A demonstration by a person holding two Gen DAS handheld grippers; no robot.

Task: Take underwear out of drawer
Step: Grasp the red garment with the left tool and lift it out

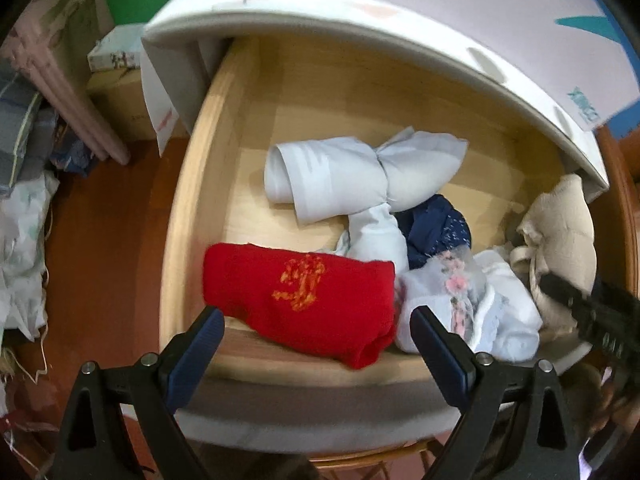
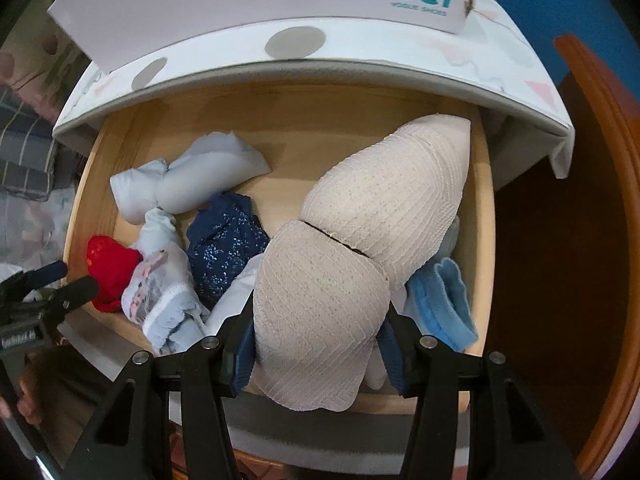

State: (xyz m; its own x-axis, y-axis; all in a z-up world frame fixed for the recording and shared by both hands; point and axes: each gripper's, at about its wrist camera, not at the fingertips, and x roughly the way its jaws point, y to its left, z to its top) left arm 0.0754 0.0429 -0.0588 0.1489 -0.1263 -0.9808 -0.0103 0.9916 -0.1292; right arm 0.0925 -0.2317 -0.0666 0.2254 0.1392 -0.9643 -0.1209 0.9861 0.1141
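The wooden drawer (image 1: 188,208) (image 2: 486,200) stands pulled out, with several garments in it. My right gripper (image 2: 316,344) is shut on a beige ribbed bra (image 2: 360,240), which lies along the drawer's right side; in the left wrist view this gripper (image 1: 580,308) shows as a black tip over the bra (image 1: 560,232). My left gripper (image 1: 318,320) is open above the drawer's front left, and a folded red garment (image 1: 300,292) with orange stitching shows between its fingers, untouched. The right wrist view has that gripper (image 2: 60,280) beside the red garment (image 2: 108,276).
In the drawer also lie a knotted pale blue garment (image 1: 352,176), a navy one (image 2: 224,240), a floral white one (image 1: 472,304) and a blue cloth (image 2: 444,304). A XINCCI shoe box (image 2: 280,4) sits on the cabinet top. Fabric piles (image 1: 24,240) cover the floor at left.
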